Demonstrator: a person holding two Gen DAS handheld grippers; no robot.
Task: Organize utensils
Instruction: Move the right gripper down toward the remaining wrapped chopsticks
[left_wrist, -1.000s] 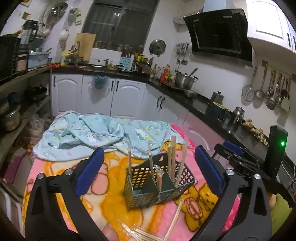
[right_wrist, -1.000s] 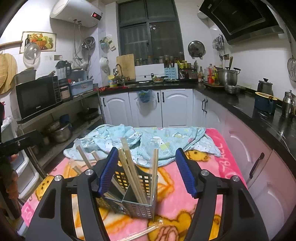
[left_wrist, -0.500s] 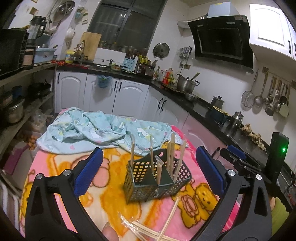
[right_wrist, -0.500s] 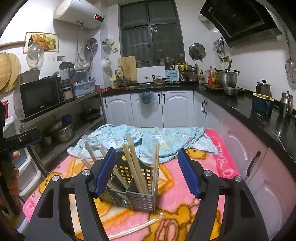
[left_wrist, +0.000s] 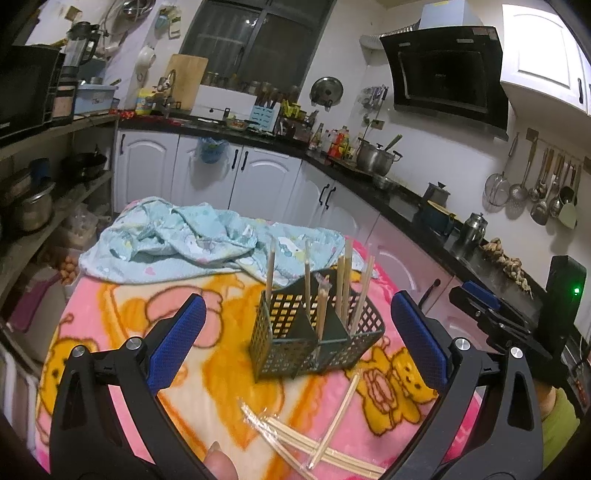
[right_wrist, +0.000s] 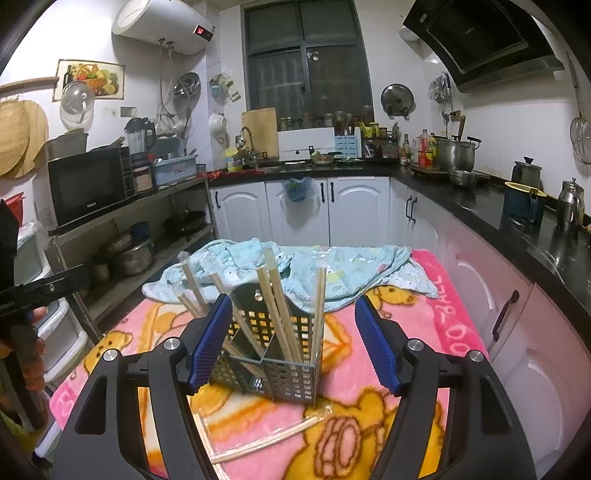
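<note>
A dark green perforated utensil basket stands on the pink cartoon blanket, with several wrapped wooden chopsticks upright in its compartments. More wrapped chopsticks lie loose on the blanket in front of it. My left gripper is open and empty, held back from the basket. In the right wrist view the basket sits between the blue pads of my right gripper, which is open and empty. Loose chopsticks lie below it.
A crumpled light-blue cloth lies on the blanket behind the basket. Black countertops with pots run along the right. Shelves with a microwave stand at the left. The right gripper shows at the right edge of the left wrist view.
Both grippers have drawn back and up from the basket, so it looks smaller and more loose chopsticks show in front. Both stay open.
</note>
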